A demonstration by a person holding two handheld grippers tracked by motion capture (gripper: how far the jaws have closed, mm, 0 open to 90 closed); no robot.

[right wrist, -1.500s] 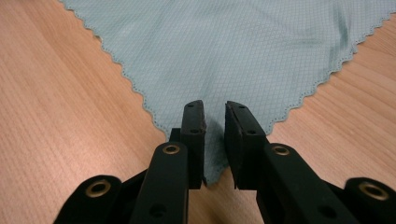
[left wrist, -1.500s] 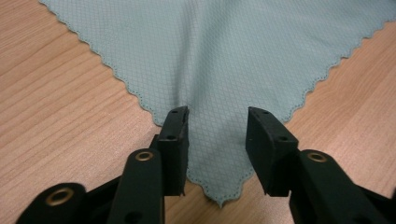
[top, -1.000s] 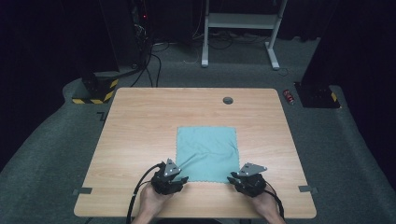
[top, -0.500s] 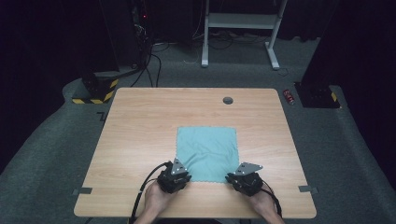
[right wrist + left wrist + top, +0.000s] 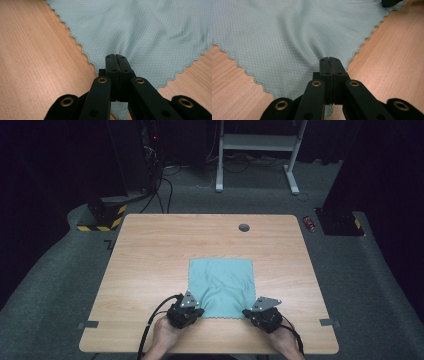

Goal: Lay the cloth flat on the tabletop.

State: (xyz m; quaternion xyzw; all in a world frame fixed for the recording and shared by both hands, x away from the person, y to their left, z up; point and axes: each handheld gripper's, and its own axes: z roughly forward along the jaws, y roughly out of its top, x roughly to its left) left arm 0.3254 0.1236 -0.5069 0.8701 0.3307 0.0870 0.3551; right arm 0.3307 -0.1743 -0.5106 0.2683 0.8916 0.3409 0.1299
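Both near corners of the pale teal scallop-edged cloth [image 5: 221,287] were found pinched: left tongs [image 5: 329,61], right tongs [image 5: 115,58], having just closed. Grasp step judged complete; a joint lift and fold forward is called for.

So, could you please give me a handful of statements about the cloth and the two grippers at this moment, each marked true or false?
1. The teal cloth lies on the wooden table. True.
2. The left gripper has its jaws wide open above the cloth. False: the jaws are shut on the cloth's near left corner.
3. The right gripper is shut on the cloth's near right corner. True.
4. The cloth is folded in half. False: it lies spread in one layer, slightly rippled.
5. The cloth's edge is scalloped. True.
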